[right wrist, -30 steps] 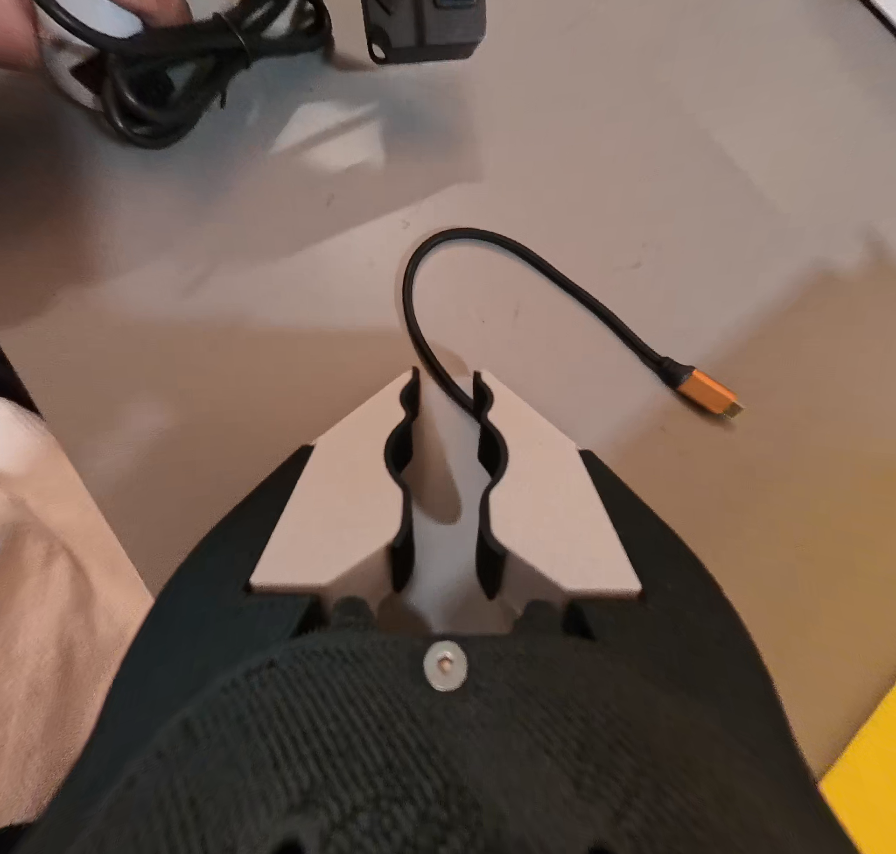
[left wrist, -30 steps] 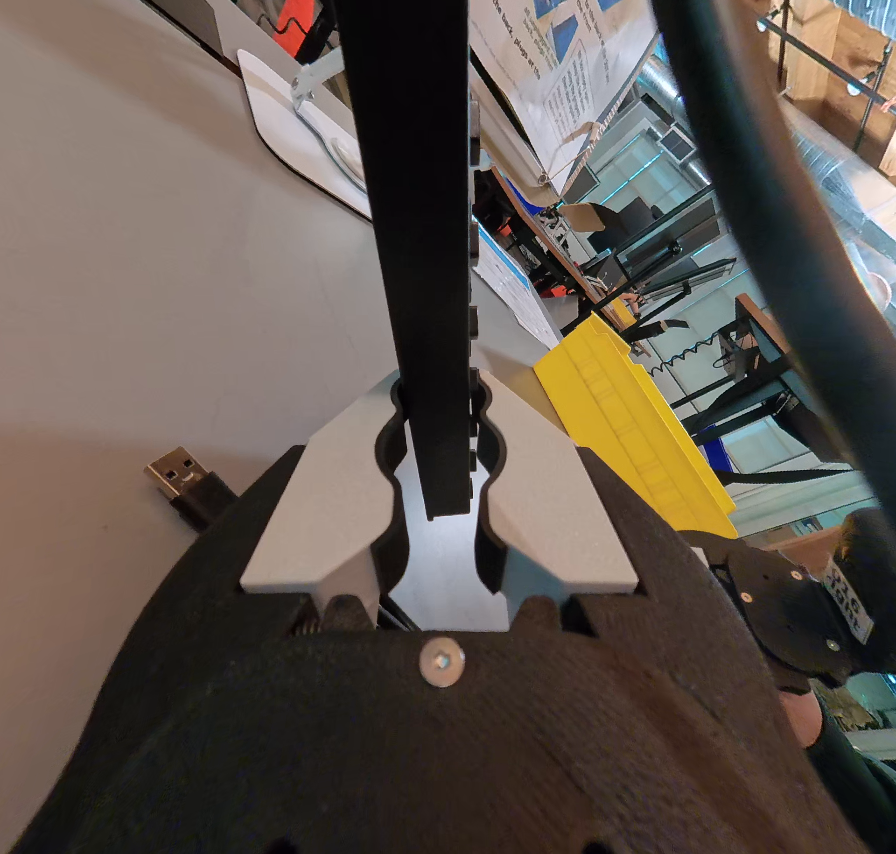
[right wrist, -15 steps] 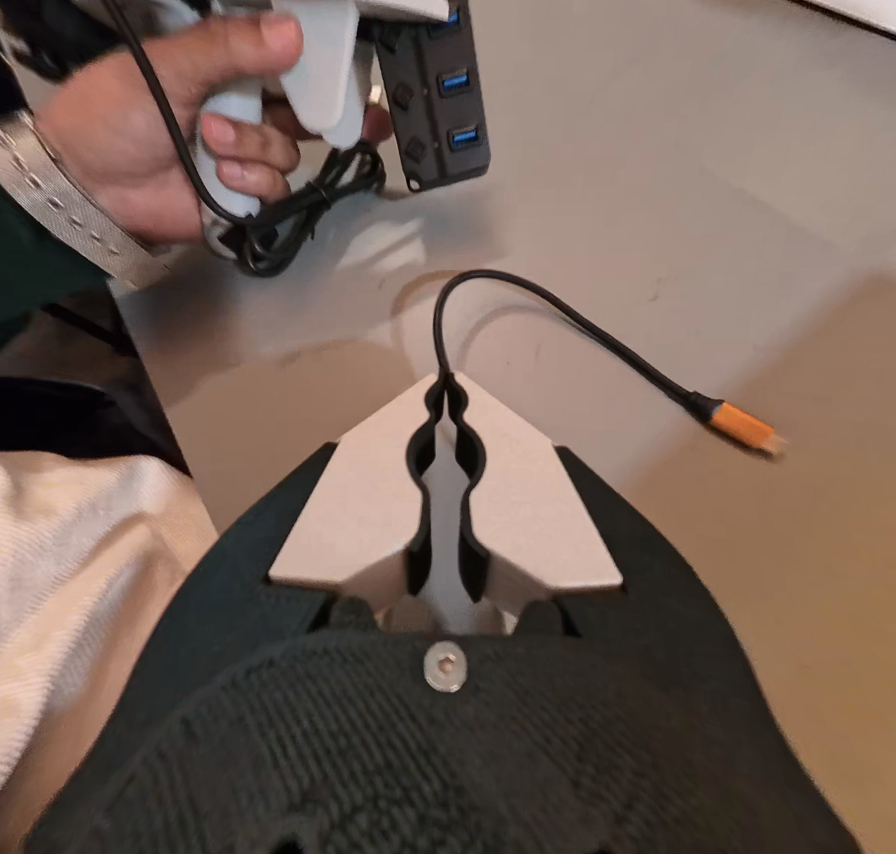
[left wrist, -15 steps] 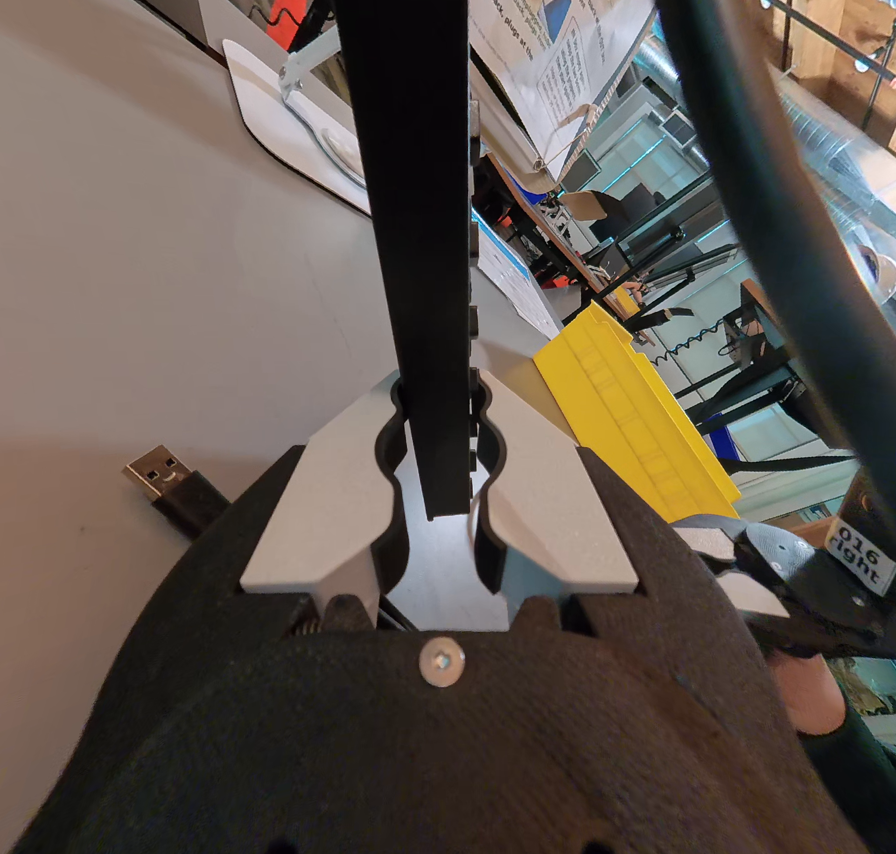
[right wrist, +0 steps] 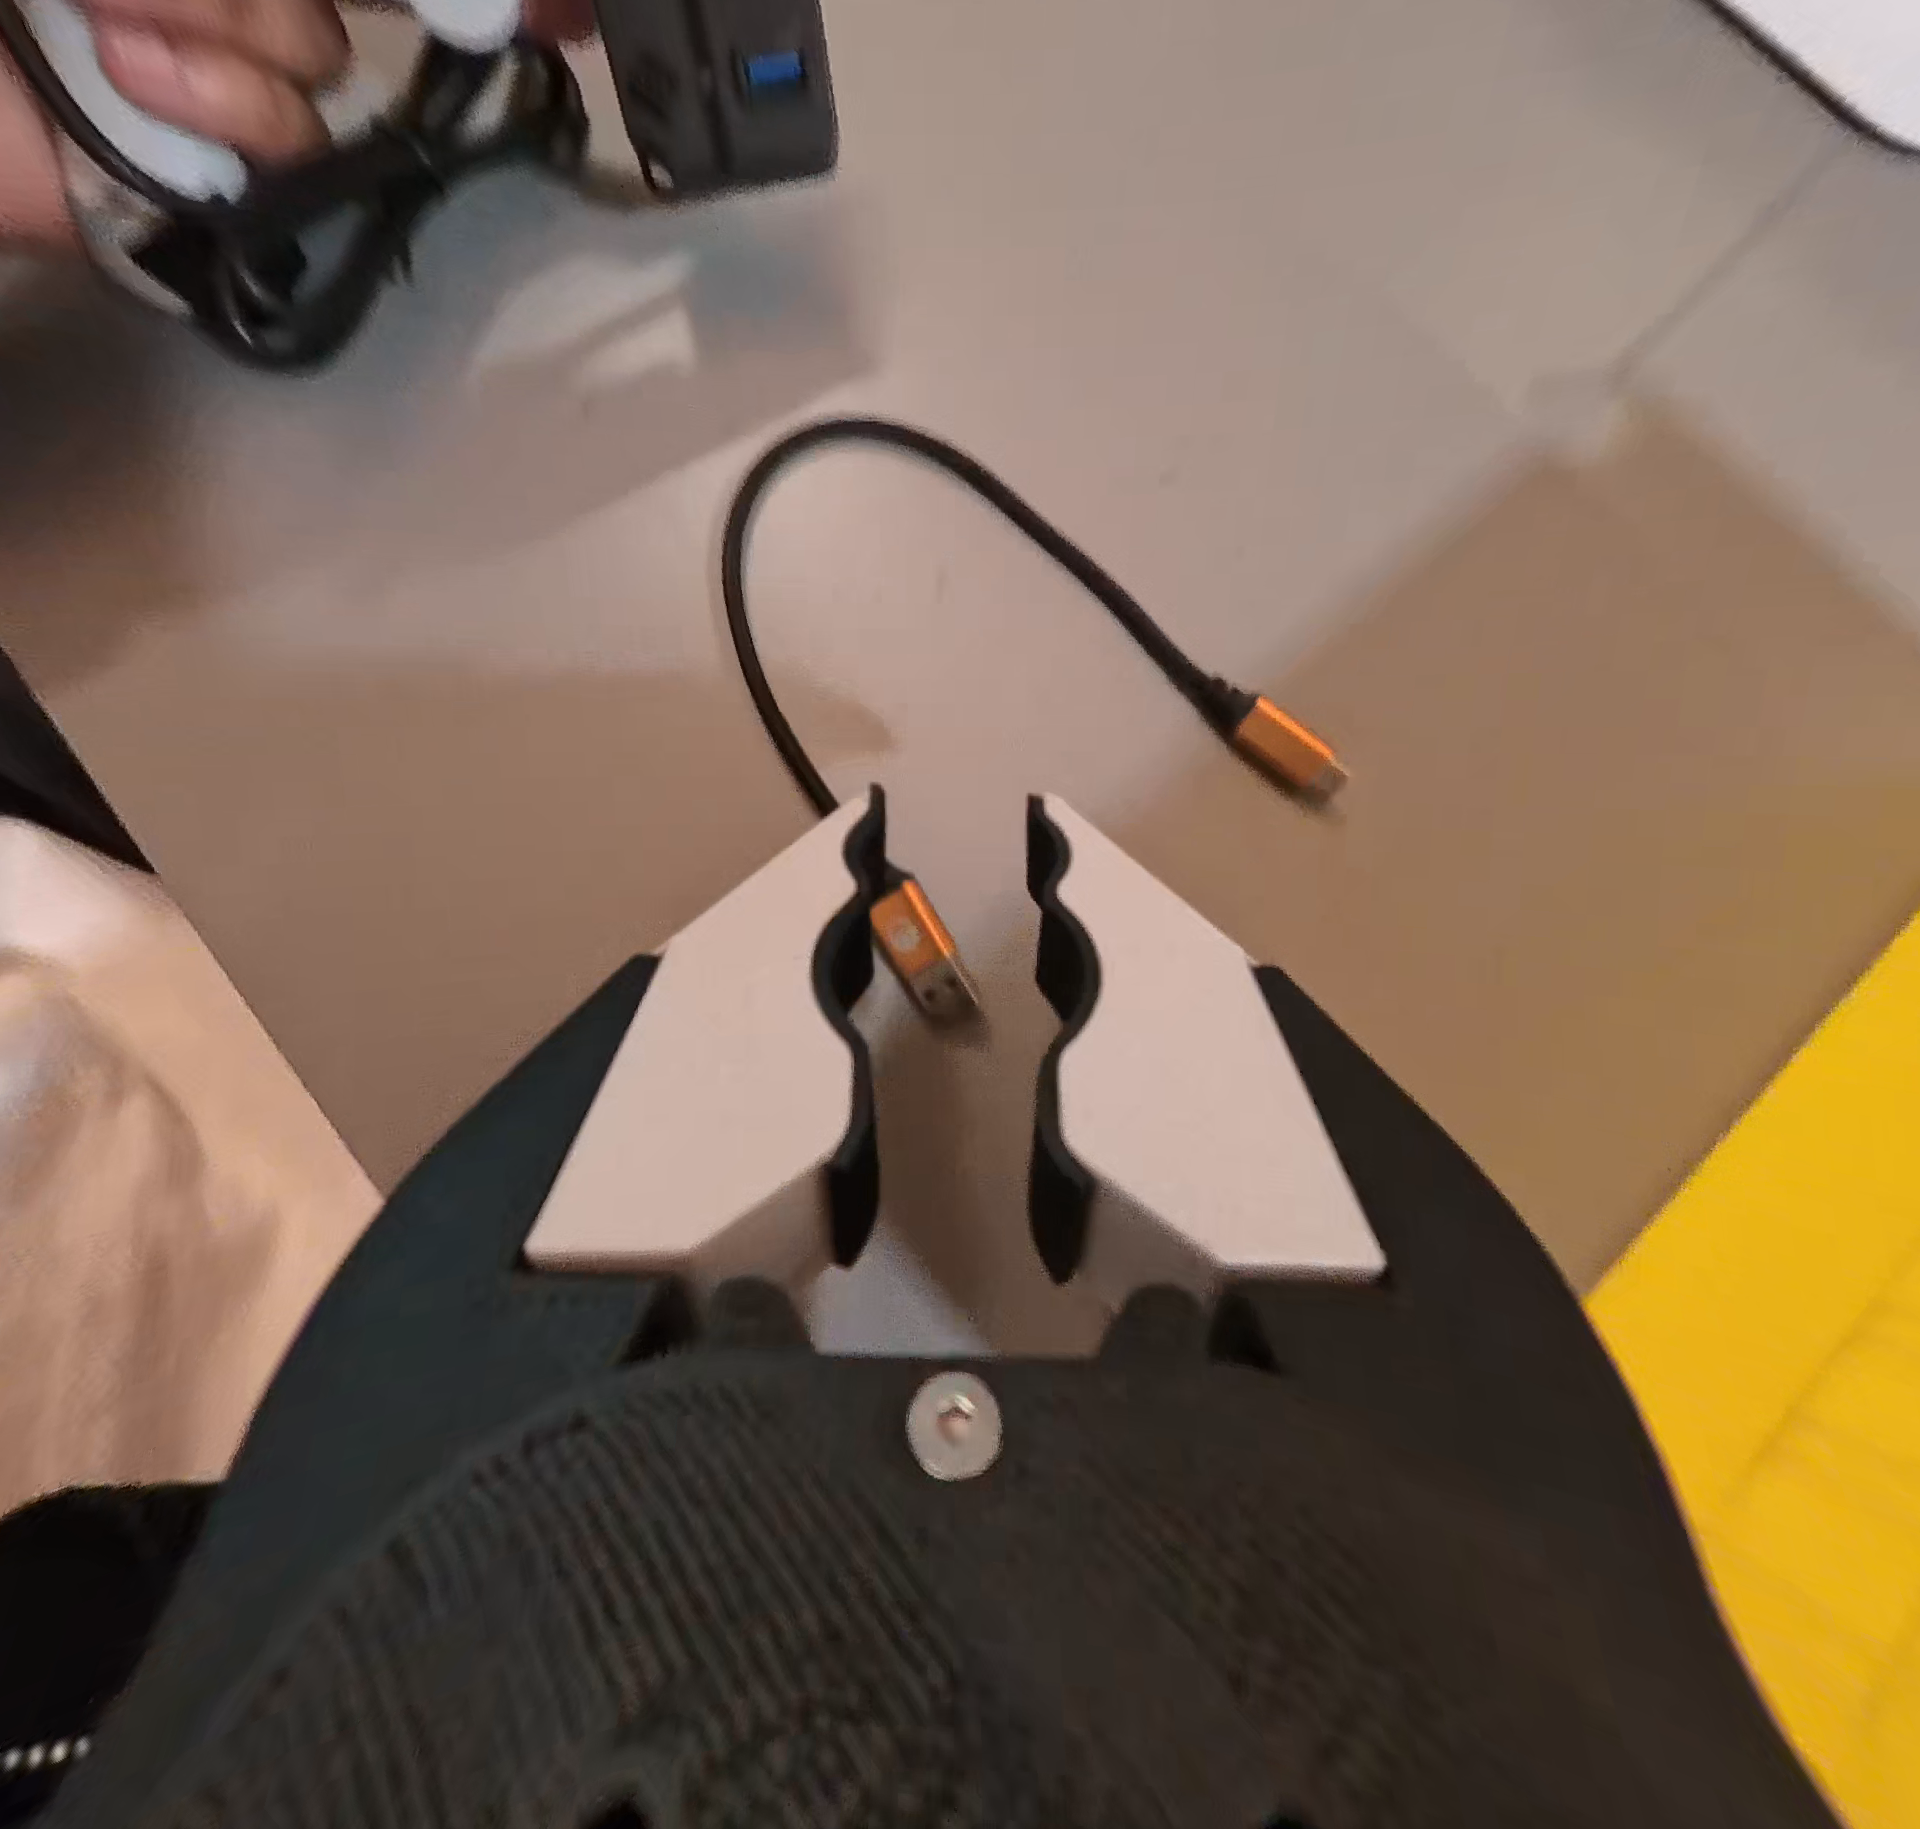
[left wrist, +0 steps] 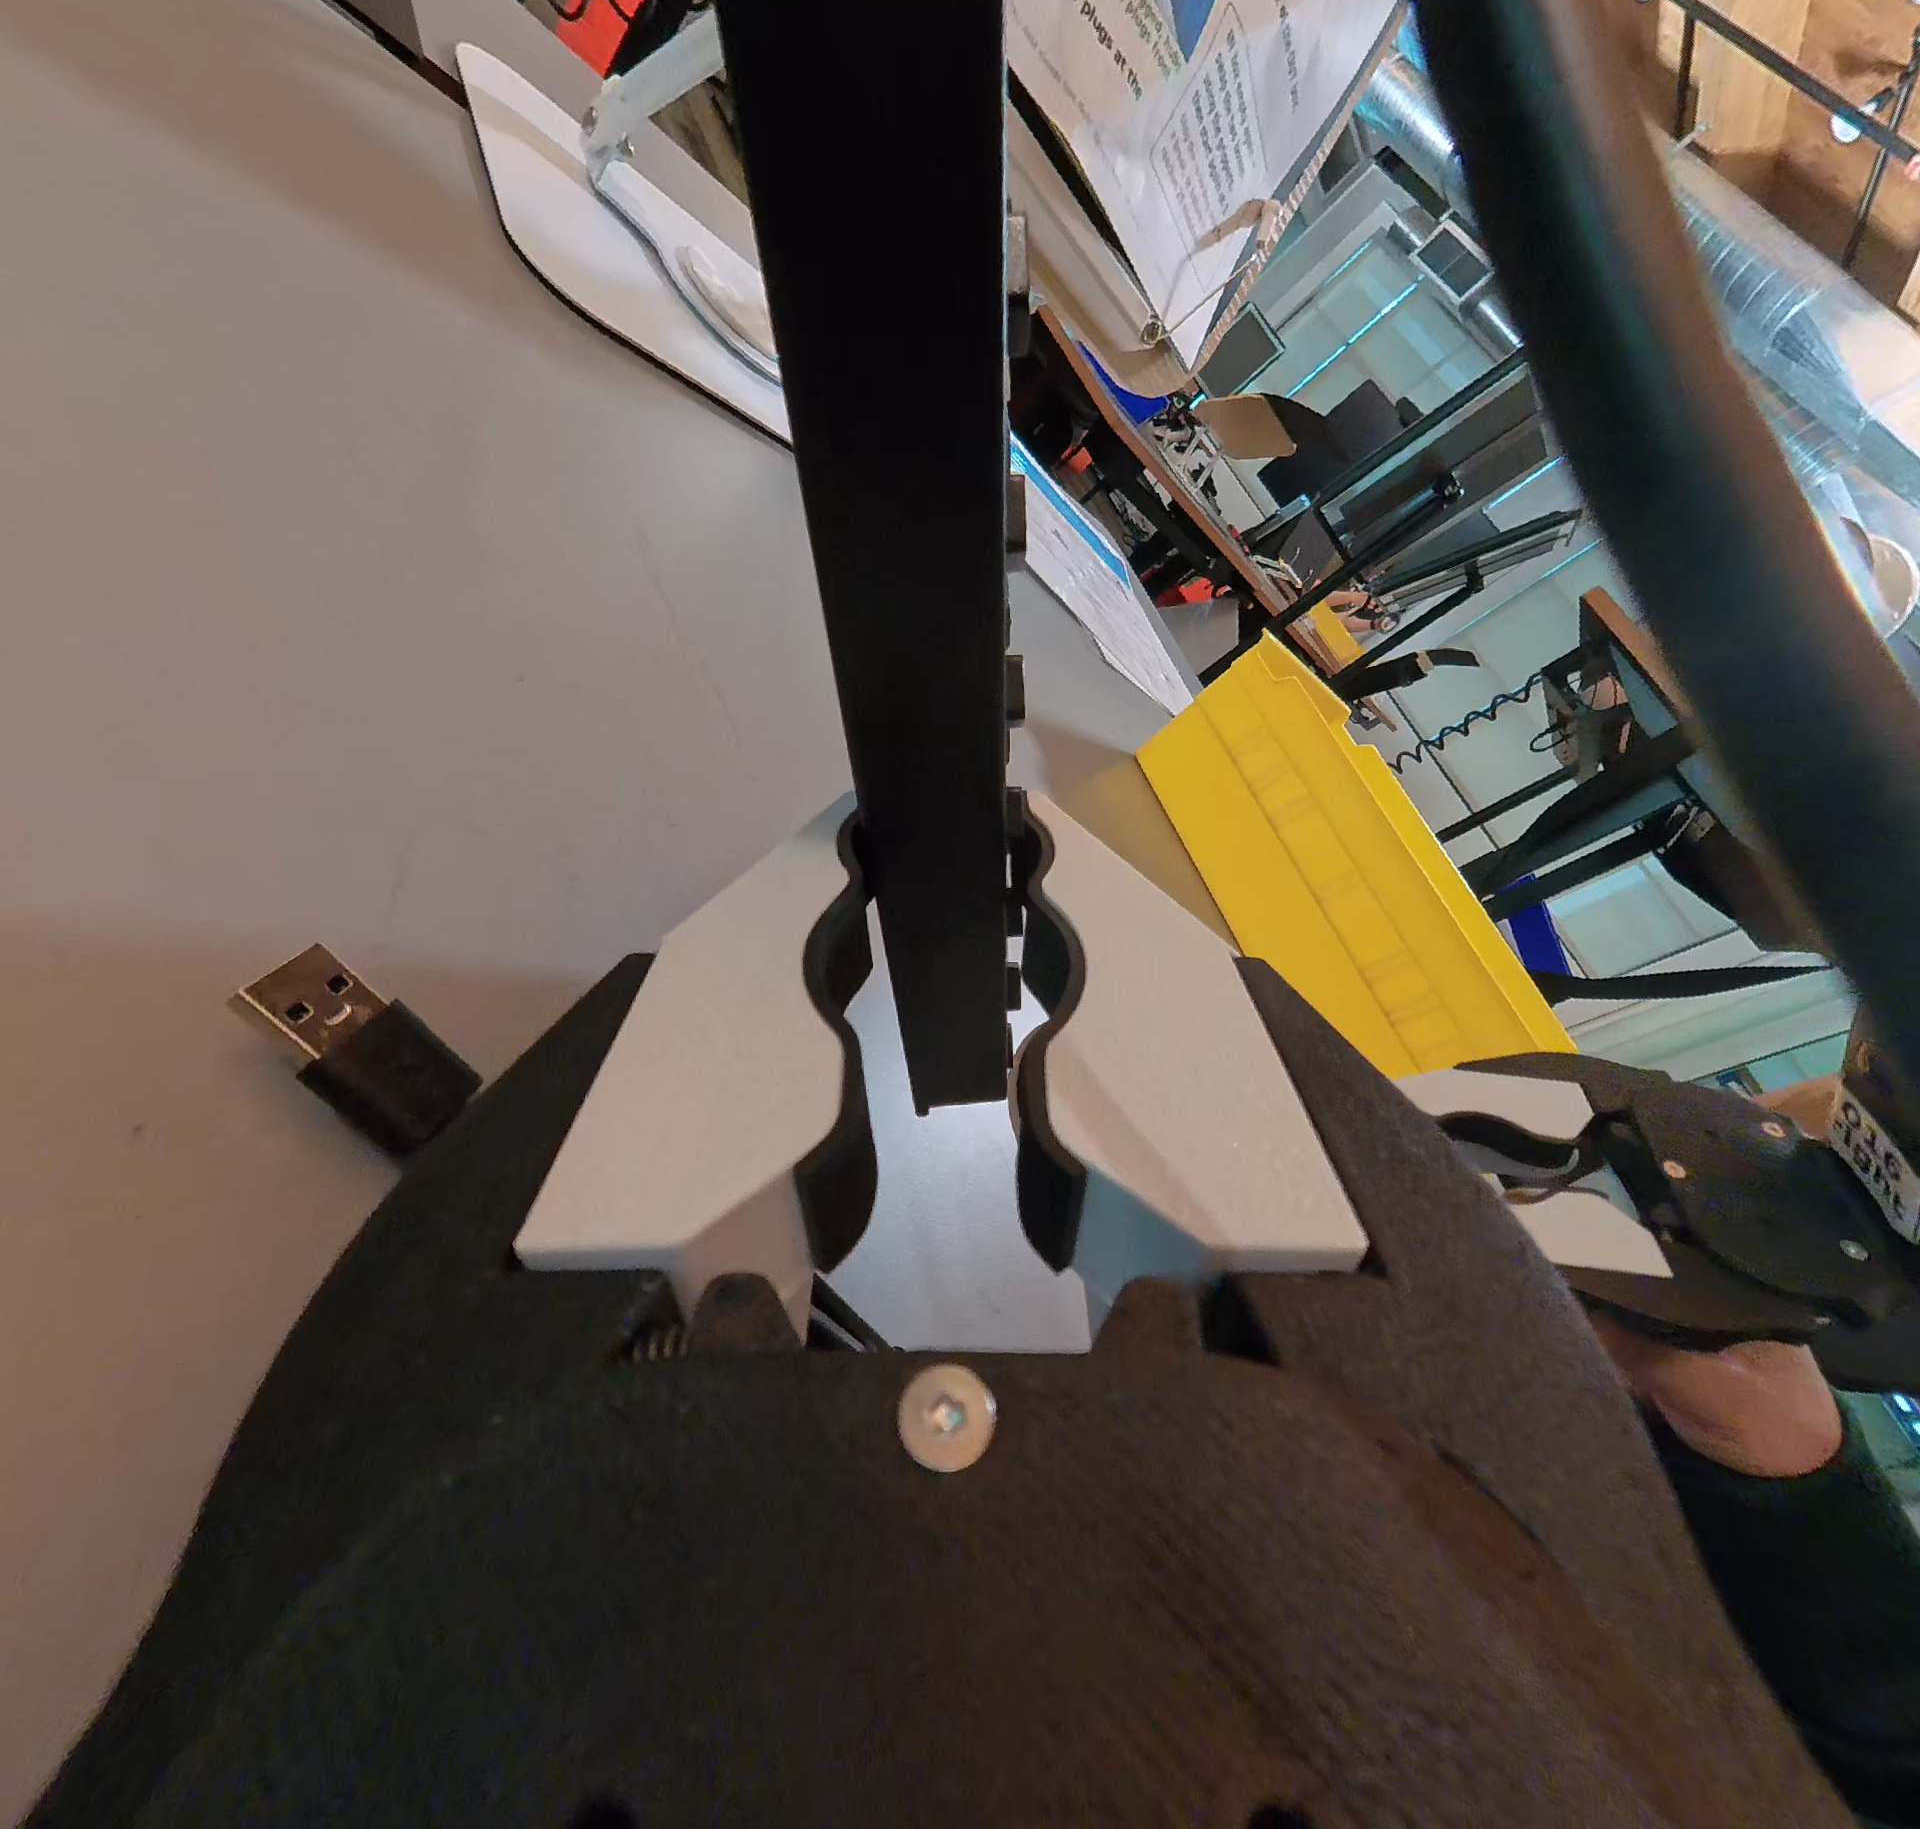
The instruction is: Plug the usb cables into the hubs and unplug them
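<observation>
The left gripper had its jaws clenched on the black USB hub, which stood up edge-on between them above the grey tabletop. A black USB-A plug lay on the tabletop just left of that gripper. The right gripper hung over the tabletop with its jaws spread apart, grasping nothing; the short black cable lay below, its orange USB-A plug seen between the jaws (contact unclear through the blur) and its smaller orange plug off to the right. A yellow bin sat nearby.
</observation>
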A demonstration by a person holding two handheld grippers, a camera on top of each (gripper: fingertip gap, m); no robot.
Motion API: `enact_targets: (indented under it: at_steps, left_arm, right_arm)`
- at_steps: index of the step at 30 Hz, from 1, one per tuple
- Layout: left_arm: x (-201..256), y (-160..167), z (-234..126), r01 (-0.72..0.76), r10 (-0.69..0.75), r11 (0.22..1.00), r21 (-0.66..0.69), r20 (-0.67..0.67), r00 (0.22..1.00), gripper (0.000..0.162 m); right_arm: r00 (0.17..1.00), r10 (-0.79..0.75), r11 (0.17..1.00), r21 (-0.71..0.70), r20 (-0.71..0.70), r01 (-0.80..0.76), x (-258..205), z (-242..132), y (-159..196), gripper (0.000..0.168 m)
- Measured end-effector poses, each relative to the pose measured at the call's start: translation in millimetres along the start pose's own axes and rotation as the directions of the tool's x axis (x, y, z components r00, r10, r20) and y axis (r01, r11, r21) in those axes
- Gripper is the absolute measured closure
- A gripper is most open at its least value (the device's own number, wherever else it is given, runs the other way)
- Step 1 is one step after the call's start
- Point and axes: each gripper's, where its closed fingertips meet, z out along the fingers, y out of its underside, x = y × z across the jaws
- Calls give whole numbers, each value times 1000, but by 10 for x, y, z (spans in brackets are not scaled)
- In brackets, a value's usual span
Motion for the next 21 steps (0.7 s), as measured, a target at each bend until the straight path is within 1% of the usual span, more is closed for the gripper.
enact_targets:
  at_steps: [3,7,10,11,13,18,21]
  left_arm:
    - [-3,1,2,4,-4,1000,0,-1,1000,141]
    - [-1,10,9,4,-4,1000,-3,0,1000,141]
    - [2,15,12,2,-2,1000,-5,0,1000,141]
    - [1,14,12,1,-1,1000,-5,1,1000,141]
    - [-2,11,9,0,0,1000,-4,2,1000,141]
    - [-3,13,10,0,0,1000,-4,3,1000,141]
    - [0,11,9,-6,6,1000,-4,5,1000,141]
  right_arm:
    - [1000,0,999,-50,24,1,-10,-28,119,141]
    - [996,33,998,-52,87,-28,-63,17,200,140]
    - [996,26,997,-75,81,-19,-65,62,248,141]
    - [996,29,997,-79,81,-23,-73,58,247,145]
    - [997,46,995,-96,64,-40,-57,47,259,148]
    - [972,227,968,-122,66,-218,-63,39,274,154]
    - [955,275,957,-128,115,-260,-203,66,235,155]
